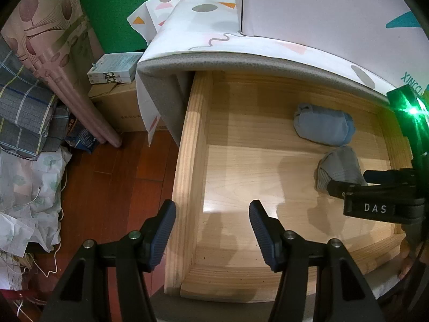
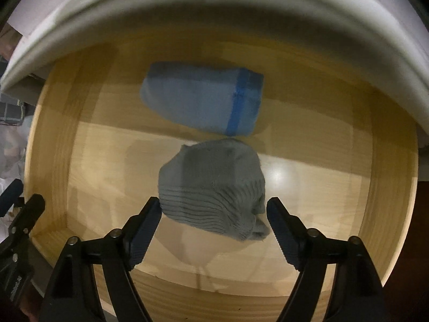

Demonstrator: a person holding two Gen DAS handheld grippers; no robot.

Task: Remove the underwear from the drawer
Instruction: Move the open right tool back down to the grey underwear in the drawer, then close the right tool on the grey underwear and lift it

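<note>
The wooden drawer (image 1: 187, 161) stands pulled out from under a padded top draped with a patterned cloth (image 1: 214, 35), and two rolled pieces of underwear lie on its floor toward the right of the left wrist view. The blue roll (image 2: 198, 99) sits in the upper middle of the right wrist view, and the grey ribbed roll (image 2: 211, 185) lies just below it, the two nearly touching. The right gripper (image 2: 214, 228) points down over the grey roll with its jaws spread – the roll's lower end lies between the pads, which do not press on it. The left gripper (image 1: 211, 236) hangs at the bottom of its own view, jaws spread and empty, straddling the drawer's left wall – one finger over the red-brown floorboards (image 1: 115, 187), the other over the drawer floor.
</note>
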